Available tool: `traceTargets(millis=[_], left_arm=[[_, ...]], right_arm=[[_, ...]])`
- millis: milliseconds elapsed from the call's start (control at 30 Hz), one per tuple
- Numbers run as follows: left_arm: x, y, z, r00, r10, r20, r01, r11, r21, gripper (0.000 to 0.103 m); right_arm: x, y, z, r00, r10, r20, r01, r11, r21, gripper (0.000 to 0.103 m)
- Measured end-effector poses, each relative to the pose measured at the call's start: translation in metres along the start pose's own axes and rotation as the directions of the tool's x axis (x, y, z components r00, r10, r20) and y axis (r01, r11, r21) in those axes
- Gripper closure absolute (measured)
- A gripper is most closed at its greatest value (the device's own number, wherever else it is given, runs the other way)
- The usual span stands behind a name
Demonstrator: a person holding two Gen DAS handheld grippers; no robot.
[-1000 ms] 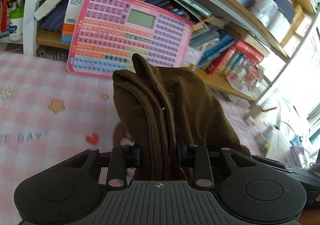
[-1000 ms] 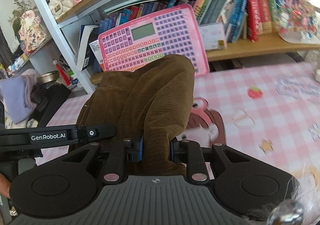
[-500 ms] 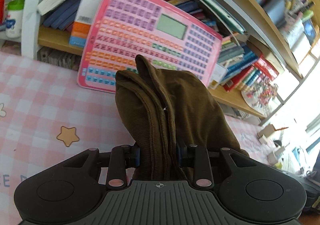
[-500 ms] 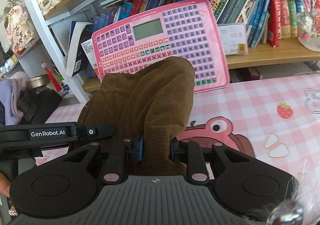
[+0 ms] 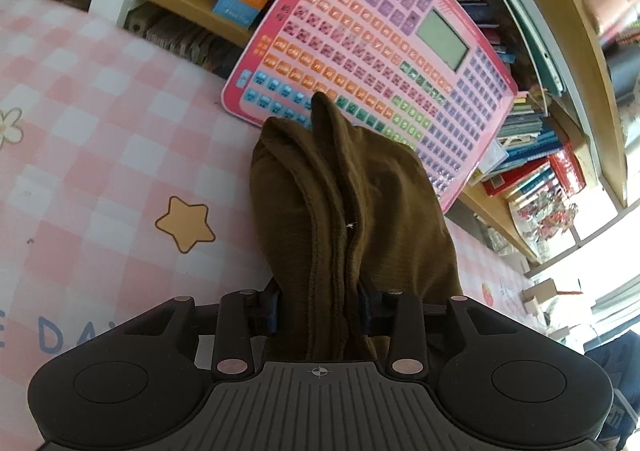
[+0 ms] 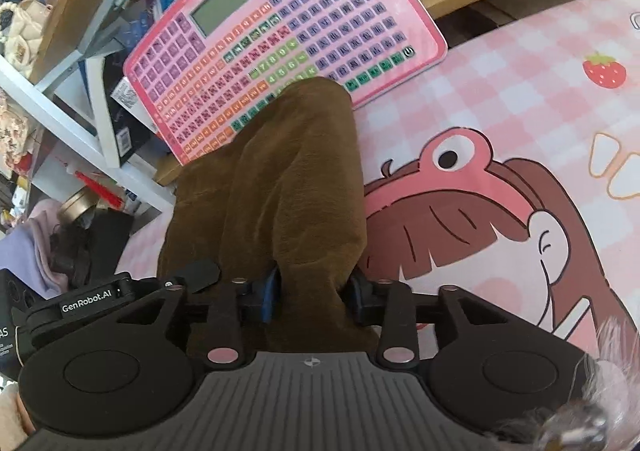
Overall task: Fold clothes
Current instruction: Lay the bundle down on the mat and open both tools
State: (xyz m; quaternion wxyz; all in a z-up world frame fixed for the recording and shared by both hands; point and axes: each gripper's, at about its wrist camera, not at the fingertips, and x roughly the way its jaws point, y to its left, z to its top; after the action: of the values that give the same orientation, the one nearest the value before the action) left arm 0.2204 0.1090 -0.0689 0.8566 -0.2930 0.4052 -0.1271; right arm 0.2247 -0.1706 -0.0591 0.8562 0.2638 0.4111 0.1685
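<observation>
A pink and white checked cloth with cartoon prints (image 5: 100, 139) covers the work surface, and behind it stand wooden shelves full of books (image 5: 532, 155), with a big pink toy keyboard tablet with a small grey screen (image 5: 384, 47) leaning against them. In the left wrist view, the left gripper (image 5: 320, 303) has its fingers closed narrow on a thick bunch of the brown corduroy garment (image 5: 344, 211), which rises in front of the camera above the cloth; I judge that it is pinched at an edge so that the fabric can be carried and laid over itself. Several layers with a seam line are visible here, pressed together between the jaws. In the right wrist view, the right gripper (image 6: 314, 297) also clamps the same brown garment (image 6: 276, 187), and the left gripper's black body shows at the lower left beside it, so both tools probably hold neighbouring corners to keep the edge straight. The fabric looks soft, finely ribbed and slightly puffed, and it hangs down to the left. Below it lies the cloth's print of a cartoon girl with a pink hood (image 6: 472, 211).
</observation>
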Motion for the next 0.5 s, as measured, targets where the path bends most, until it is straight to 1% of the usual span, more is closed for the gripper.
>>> traceTargets(millis=[33, 67, 100, 167, 233, 300, 333, 400, 467, 500], left_arm=[[0.000, -0.001, 0.000, 1.000, 0.001, -0.001, -0.001, 1.000, 0.000, 0.065], [-0.003, -0.002, -0.001, 1.000, 0.005, 0.004, -0.005, 1.000, 0.005, 0.064], [-0.008, -0.005, -0.002, 1.000, 0.016, 0.016, -0.016, 1.000, 0.019, 0.063], [-0.018, -0.011, -0.004, 0.998, 0.037, 0.041, -0.039, 0.998, 0.048, 0.057], [-0.029, -0.017, -0.006, 0.996, 0.058, 0.069, -0.064, 0.995, 0.081, 0.052], [-0.042, -0.025, -0.013, 0.992, 0.080, 0.100, -0.093, 0.987, 0.131, 0.052], [-0.048, -0.029, -0.016, 0.989, 0.092, 0.115, -0.110, 0.981, 0.158, 0.052], [-0.061, -0.038, -0.025, 0.981, 0.127, 0.146, -0.155, 0.967, 0.203, 0.051], [-0.072, -0.048, -0.035, 0.969, 0.169, 0.179, -0.209, 0.948, 0.239, 0.037], [-0.077, -0.052, -0.042, 0.964, 0.182, 0.195, -0.229, 0.940, 0.252, 0.035]], right_arm=[[0.000, 0.001, 0.000, 1.000, -0.012, -0.004, 0.012, 1.000, -0.001, 0.062], [-0.001, 0.001, 0.000, 1.000, -0.024, -0.008, 0.024, 1.000, -0.002, 0.057], [-0.001, 0.002, 0.001, 0.999, -0.036, -0.011, 0.036, 0.999, -0.003, 0.054], [-0.009, 0.007, 0.000, 0.998, -0.066, -0.004, 0.066, 0.997, -0.030, 0.054], [-0.019, 0.013, 0.000, 0.996, -0.094, 0.010, 0.095, 0.994, -0.058, 0.051], [-0.031, 0.019, -0.002, 0.992, -0.118, 0.034, 0.120, 0.988, -0.094, 0.044], [-0.038, 0.024, -0.005, 0.990, -0.131, 0.052, 0.136, 0.983, -0.120, 0.042], [-0.051, 0.034, -0.013, 0.984, -0.158, 0.087, 0.171, 0.969, -0.180, 0.036], [-0.062, 0.043, -0.022, 0.975, -0.185, 0.122, 0.210, 0.950, -0.233, 0.032], [-0.067, 0.046, -0.028, 0.969, -0.204, 0.141, 0.234, 0.937, -0.259, 0.027]])
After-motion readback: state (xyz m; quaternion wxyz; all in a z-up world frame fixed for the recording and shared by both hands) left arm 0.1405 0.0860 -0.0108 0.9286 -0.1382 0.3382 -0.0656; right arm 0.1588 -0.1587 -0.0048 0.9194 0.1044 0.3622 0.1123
